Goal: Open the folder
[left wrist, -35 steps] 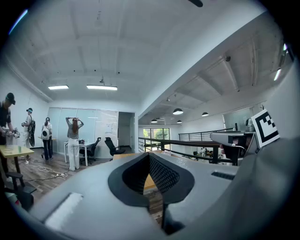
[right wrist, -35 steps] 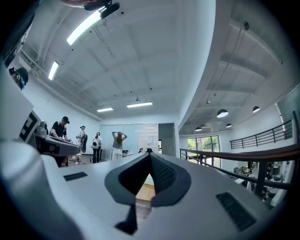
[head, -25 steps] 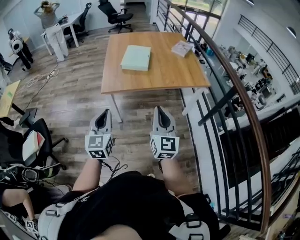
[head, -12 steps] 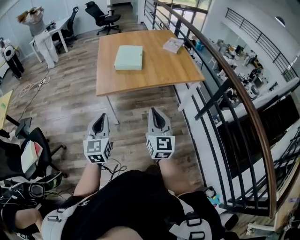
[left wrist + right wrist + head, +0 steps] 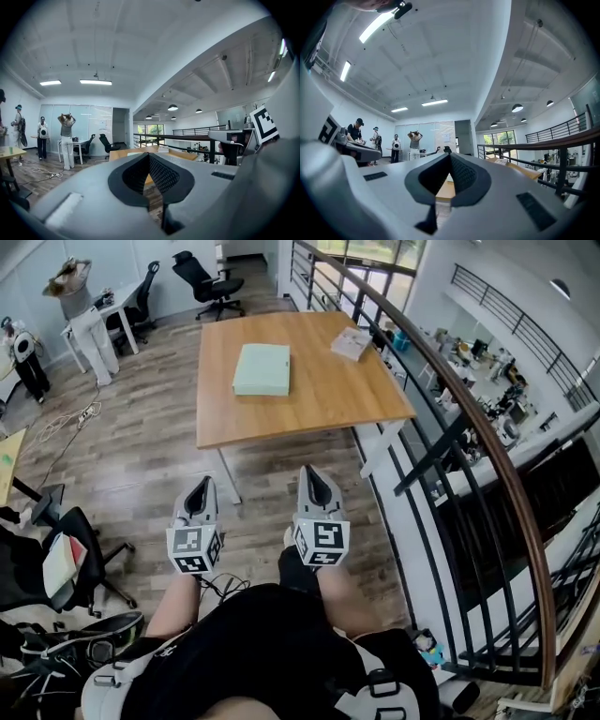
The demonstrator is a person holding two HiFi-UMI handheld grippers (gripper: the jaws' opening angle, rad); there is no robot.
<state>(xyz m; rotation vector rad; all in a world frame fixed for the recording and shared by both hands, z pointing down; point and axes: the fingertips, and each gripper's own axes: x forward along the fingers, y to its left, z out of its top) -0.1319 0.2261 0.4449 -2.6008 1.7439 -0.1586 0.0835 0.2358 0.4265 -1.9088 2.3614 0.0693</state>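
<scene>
Wooden table [image 5: 309, 399] is my reference. Light top, square, on thin pale legs, mostly bare.

The folder [image 5: 262, 368], pale green and closed, lies flat on the table, left of its middle and towards the far edge. A booklet [image 5: 352, 342] lies at the table's far right corner, well apart from the folder.

I have both tools short of the table's near edge, over the floor [image 5: 141, 456], which is grey-brown wood plank. Left gripper [image 5: 201, 486] is below the table's near left corner. Right gripper [image 5: 310, 474] is below the middle of the near edge. Neither touches the table or the folder.

In the left gripper view, the left gripper [image 5: 149, 155] has its jaws pressed together with nothing between them. The right gripper [image 5: 450, 157] in its own view shows the same: jaws together, empty.

Right of the table runs a dark barred railing [image 5: 469, 418] with a brown handrail, close along that edge. Beyond the table's far left are a black office chair [image 5: 208, 277], a white desk [image 5: 98, 315] and a standing person [image 5: 67, 277]. A cable [image 5: 66, 413] lies on the floor left of the table.
</scene>
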